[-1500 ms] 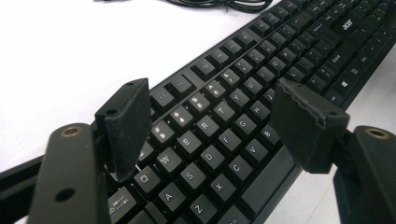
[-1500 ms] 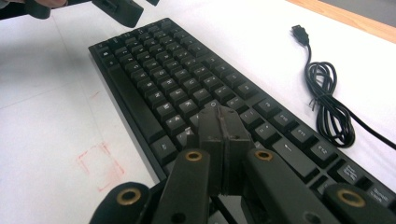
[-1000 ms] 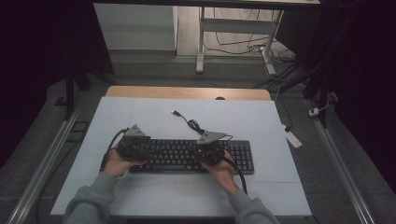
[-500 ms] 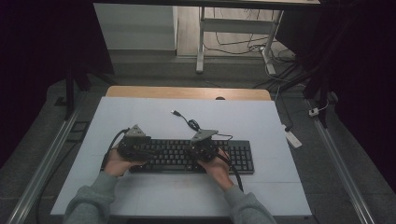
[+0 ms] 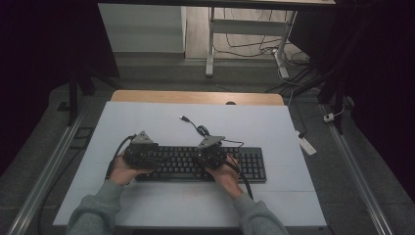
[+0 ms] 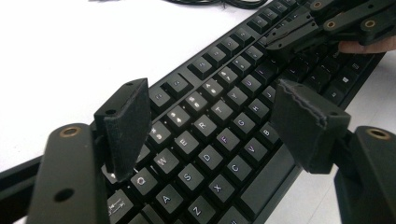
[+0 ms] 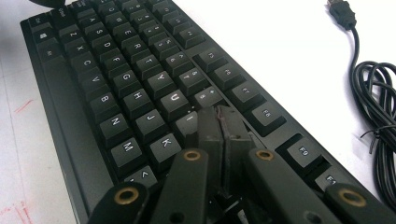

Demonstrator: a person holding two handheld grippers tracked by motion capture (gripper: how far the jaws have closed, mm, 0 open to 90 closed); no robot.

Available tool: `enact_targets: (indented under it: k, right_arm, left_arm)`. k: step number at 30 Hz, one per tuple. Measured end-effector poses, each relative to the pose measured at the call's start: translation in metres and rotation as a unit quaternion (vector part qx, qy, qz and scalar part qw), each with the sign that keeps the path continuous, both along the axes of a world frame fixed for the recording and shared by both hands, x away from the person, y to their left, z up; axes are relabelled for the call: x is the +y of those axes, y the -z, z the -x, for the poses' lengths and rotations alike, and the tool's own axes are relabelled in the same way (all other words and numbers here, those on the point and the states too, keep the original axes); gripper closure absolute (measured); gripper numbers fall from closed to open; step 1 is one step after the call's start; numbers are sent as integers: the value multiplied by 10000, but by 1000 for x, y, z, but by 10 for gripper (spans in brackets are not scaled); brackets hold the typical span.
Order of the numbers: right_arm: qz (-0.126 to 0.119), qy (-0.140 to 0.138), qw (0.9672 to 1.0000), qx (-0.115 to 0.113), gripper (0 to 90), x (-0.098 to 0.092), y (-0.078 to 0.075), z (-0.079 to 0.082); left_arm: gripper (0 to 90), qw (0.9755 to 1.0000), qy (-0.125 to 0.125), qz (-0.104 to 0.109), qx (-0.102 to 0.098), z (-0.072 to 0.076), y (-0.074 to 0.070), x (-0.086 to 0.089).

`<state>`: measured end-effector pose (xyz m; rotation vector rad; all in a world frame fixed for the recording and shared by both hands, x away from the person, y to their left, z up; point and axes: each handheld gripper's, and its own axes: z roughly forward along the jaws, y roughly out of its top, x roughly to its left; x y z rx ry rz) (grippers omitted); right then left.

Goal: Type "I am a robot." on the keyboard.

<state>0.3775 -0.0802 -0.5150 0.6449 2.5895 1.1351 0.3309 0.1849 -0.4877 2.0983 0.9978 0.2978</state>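
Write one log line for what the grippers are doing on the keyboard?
left hand-held gripper: open, over keyboard letters | right hand-held gripper: shut, tips at keys near I | USB cable: unplugged

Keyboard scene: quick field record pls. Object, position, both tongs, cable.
object: black keyboard
position: flat on the white table, near the person's edge
left tongs: open, above the letter keys at the keyboard's left, nothing between the jaws
right tongs: shut, tips down among the keys around I and 9, contact unclear
cable: lies loose behind the keyboard, USB plug free on the table
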Motion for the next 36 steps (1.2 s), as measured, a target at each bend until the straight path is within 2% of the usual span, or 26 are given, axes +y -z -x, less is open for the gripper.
enact_targets:
  k: [4,8,16,27,36]
  right_arm:
    - [64,-3,10000,9,895,1,2,0]
    - [24,-4,10000,-20,895,1,1,1]
    - [-243,22,9997,-87,894,-12,-11,9]
    - [-577,165,9982,-65,681,-48,-20,22]
    - [-605,248,9978,-78,583,-71,-20,31]
  left_arm:
    - [287,10000,3,-10,0,0,0,0]
    - [287,10000,5,-16,-22,0,0,1]
    - [286,10000,-26,-4,-35,0,0,2]
    - [286,10000,-68,-2,-58,0,-1,3]
    - [284,9999,-134,-5,-93,-1,-1,6]
